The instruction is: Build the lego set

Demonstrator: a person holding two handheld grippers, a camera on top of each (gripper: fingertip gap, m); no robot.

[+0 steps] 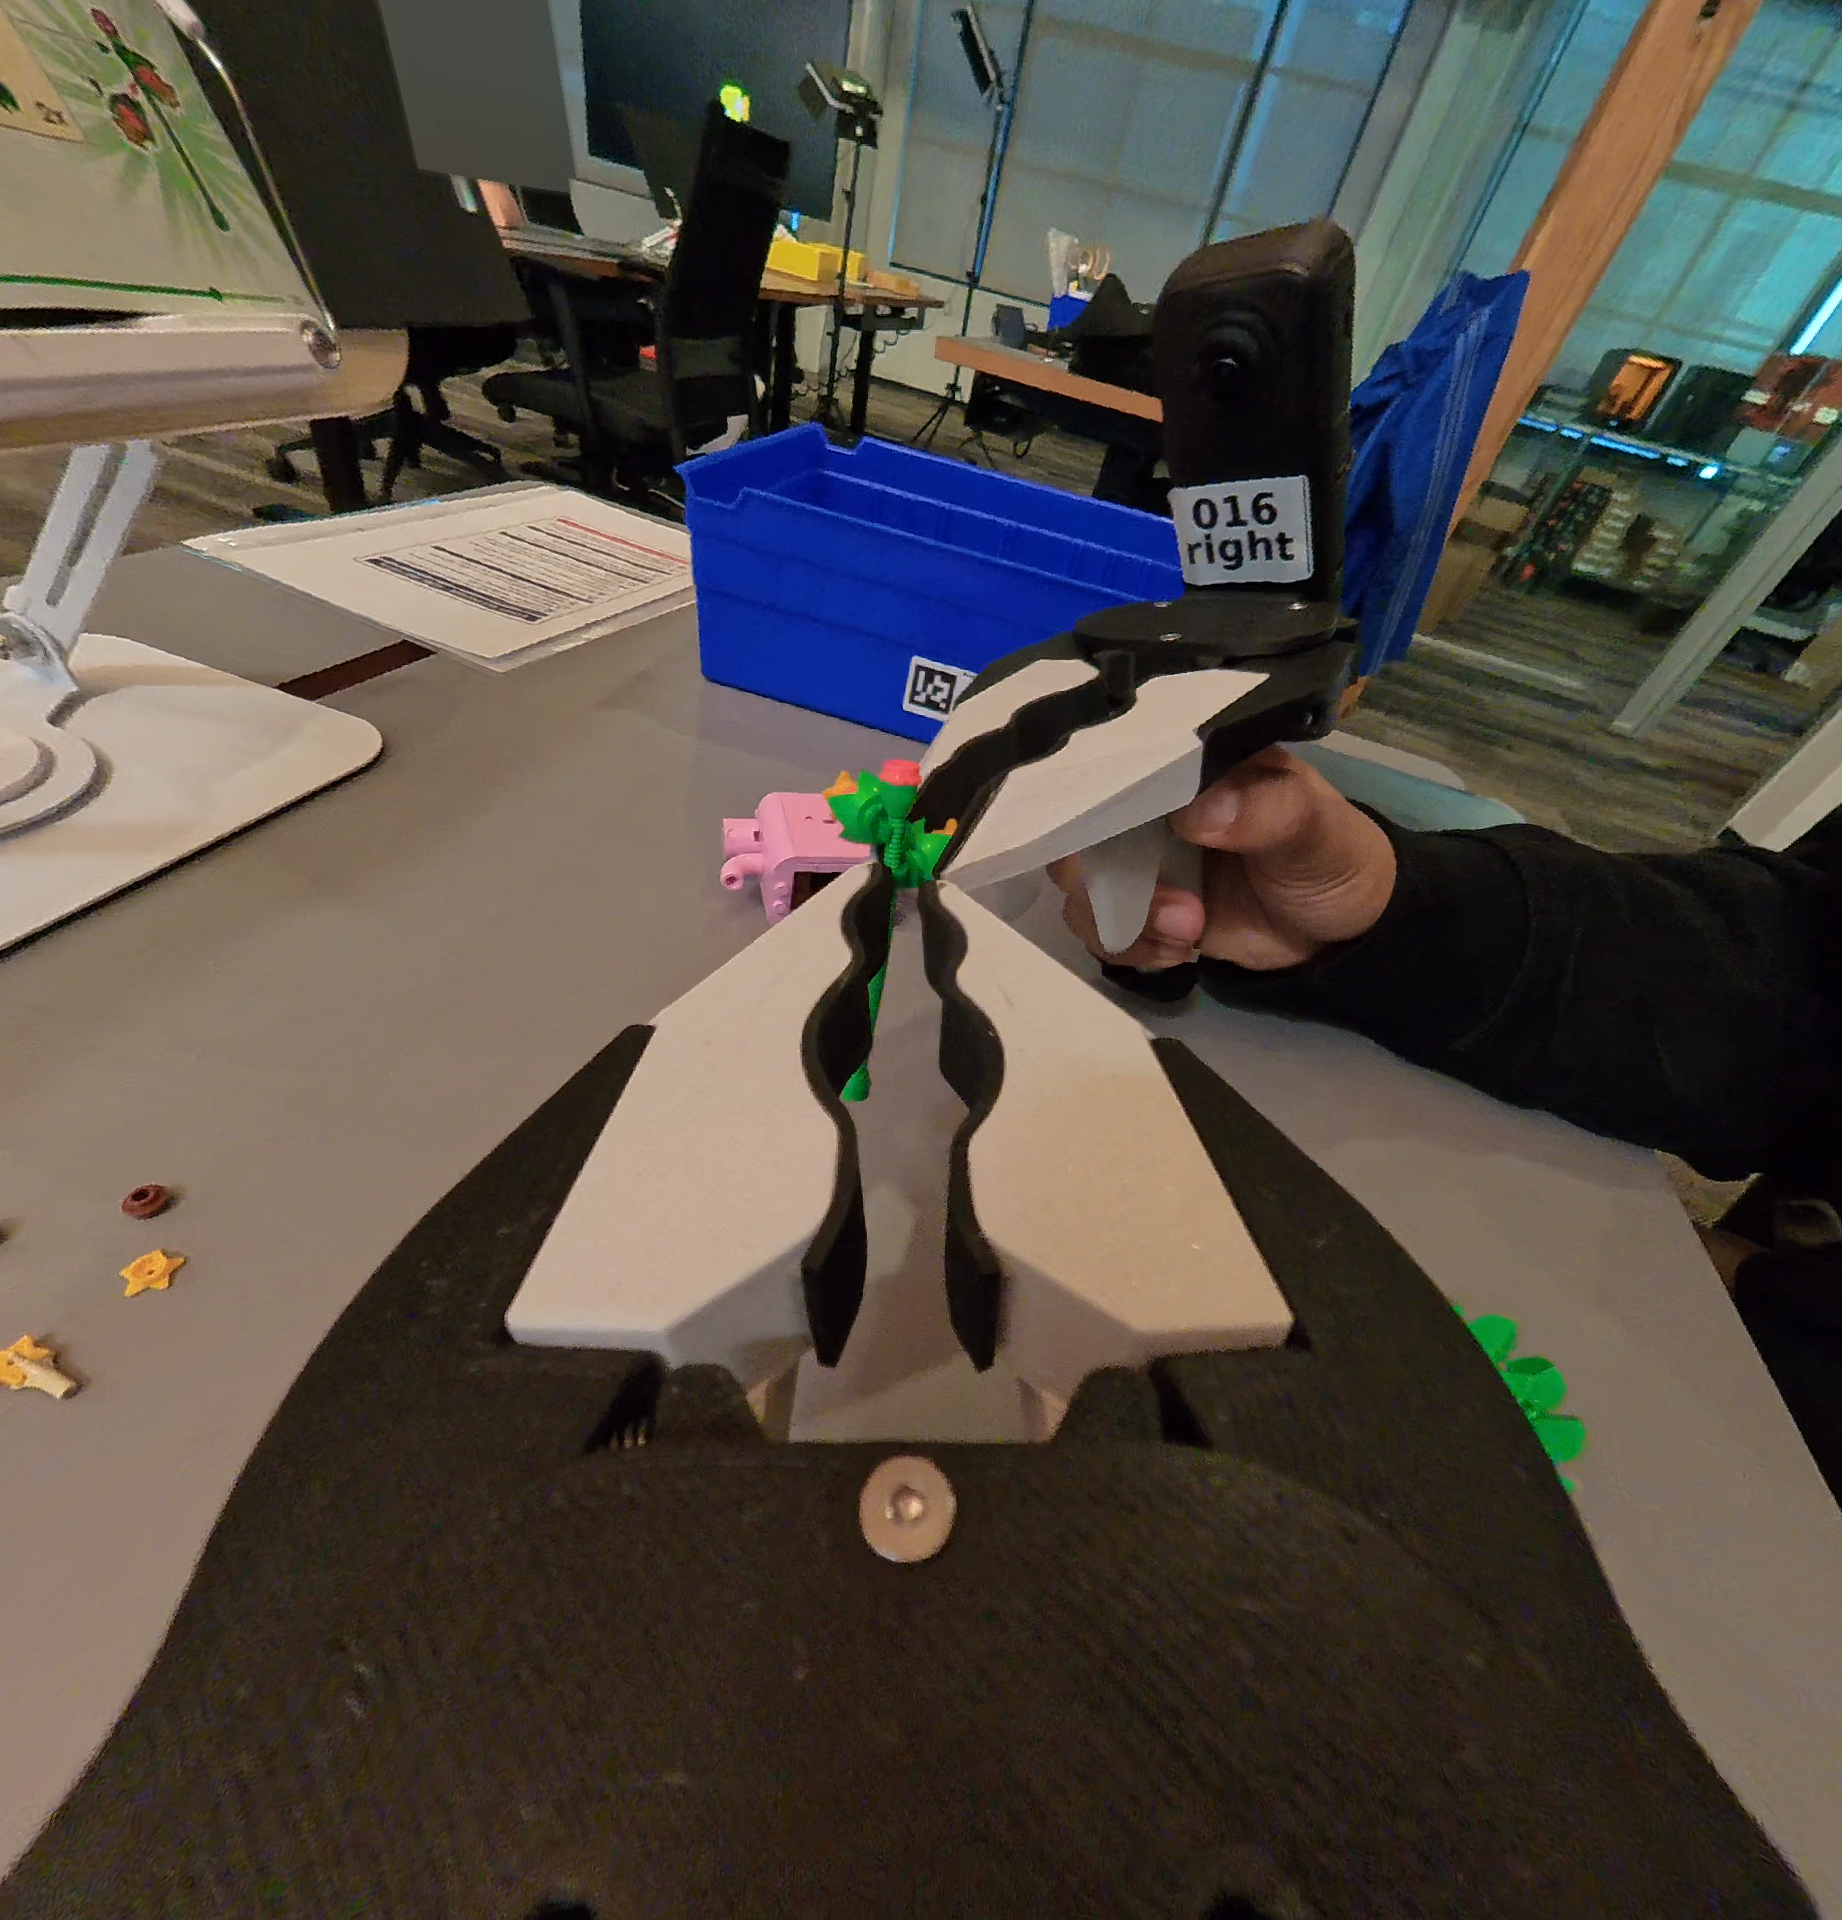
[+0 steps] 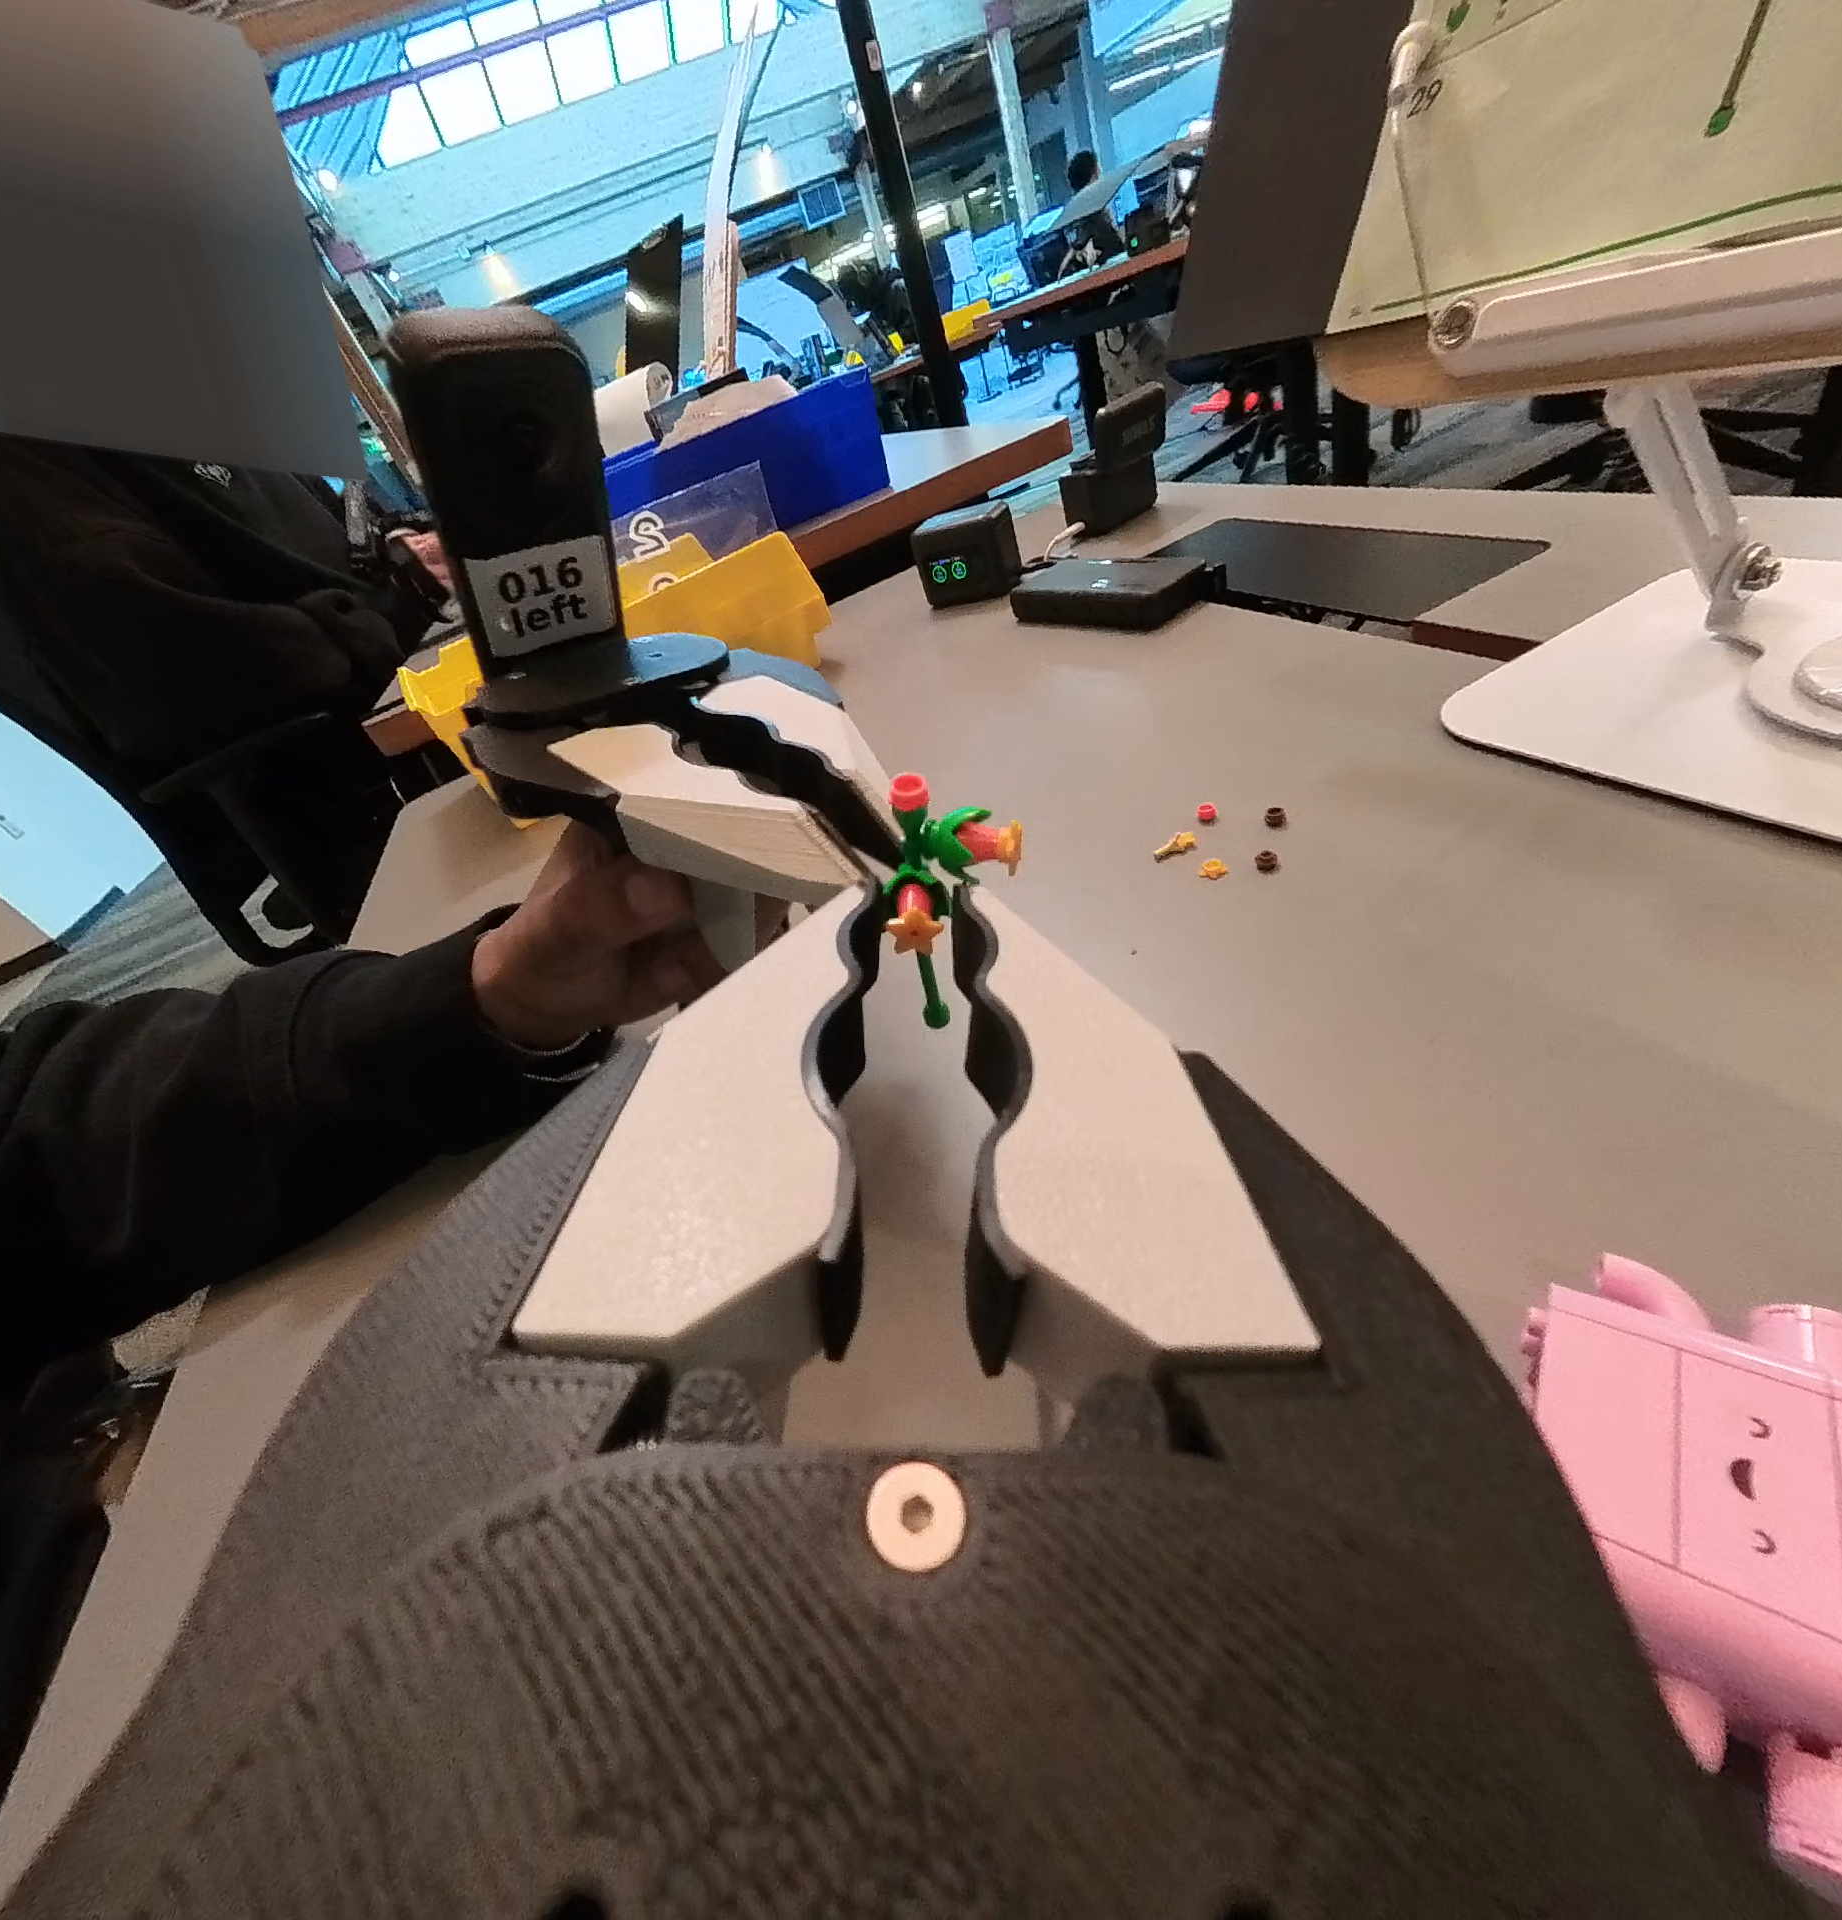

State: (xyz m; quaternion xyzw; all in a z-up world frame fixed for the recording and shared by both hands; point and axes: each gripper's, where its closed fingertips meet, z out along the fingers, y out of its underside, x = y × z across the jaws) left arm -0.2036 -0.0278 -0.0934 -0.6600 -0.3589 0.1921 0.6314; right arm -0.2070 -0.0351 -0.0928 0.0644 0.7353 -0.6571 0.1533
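A green flower stem (image 2: 936,977) with red and orange blooms is held in the air between both grippers. My left gripper (image 1: 901,885) is shut on the stem (image 1: 867,1023), which runs down between its fingers. My right gripper (image 2: 909,906) is closed around the lower bloom and leaves; in the left wrist view it (image 1: 932,826) comes in from the right and meets the stem's top. The left gripper also shows in the right wrist view (image 2: 881,862), coming in from the left. A pink Lego build (image 1: 792,842) lies on the grey table behind the stem, and shows close by in the right wrist view (image 2: 1706,1507).
Small loose brown and orange pieces (image 1: 151,1270) lie at the left of the table, and green leaf pieces (image 1: 1530,1392) at the right. A blue bin (image 1: 896,582) stands behind. A white stand (image 1: 169,748) holds the instruction booklet. Black boxes (image 2: 1104,597) and a yellow bin (image 2: 730,603) sit farther off. Left and right tips are no more than a few centimetres apart.
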